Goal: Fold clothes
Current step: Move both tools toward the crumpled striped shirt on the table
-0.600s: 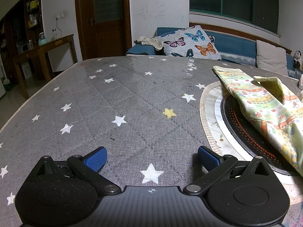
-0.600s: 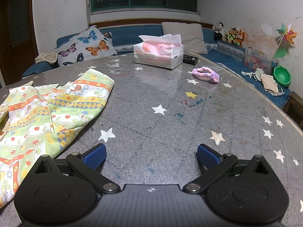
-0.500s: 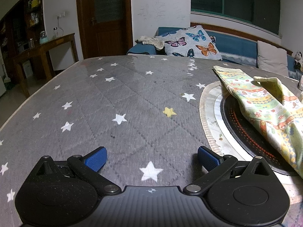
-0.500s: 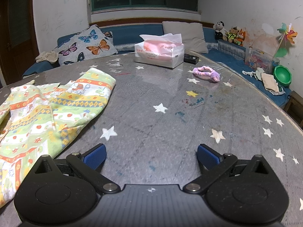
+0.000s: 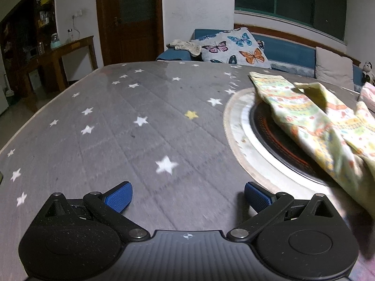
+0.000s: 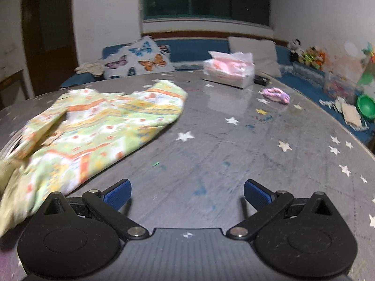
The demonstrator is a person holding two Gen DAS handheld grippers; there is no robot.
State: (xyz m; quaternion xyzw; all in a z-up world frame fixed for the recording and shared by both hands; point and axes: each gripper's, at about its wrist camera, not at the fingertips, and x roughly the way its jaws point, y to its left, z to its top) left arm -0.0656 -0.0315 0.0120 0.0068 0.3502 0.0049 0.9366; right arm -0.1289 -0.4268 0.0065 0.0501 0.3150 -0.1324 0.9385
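The yellow-green patterned cotton garment (image 6: 98, 126) is motion-blurred and cut off by the left edge; its shape stays unclear.

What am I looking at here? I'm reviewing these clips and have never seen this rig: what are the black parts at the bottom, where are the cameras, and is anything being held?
There is no robot. A person carries a hand-held gripper in each hand, and each one has a wide-angle camera looking forward along its two fingers. The black shapes with blue pads are those tools: the left gripper in one view, the right gripper in the other. Both are wide open and hold nothing.

Below them is a round table under a grey star-patterned cover. On it lie a crumpled yellow-green patterned garment, not yet folded, a tissue pack and a small purple item. In the left view the garment partly covers a dark round inset in the tabletop. A couch with a butterfly cushion stands behind.
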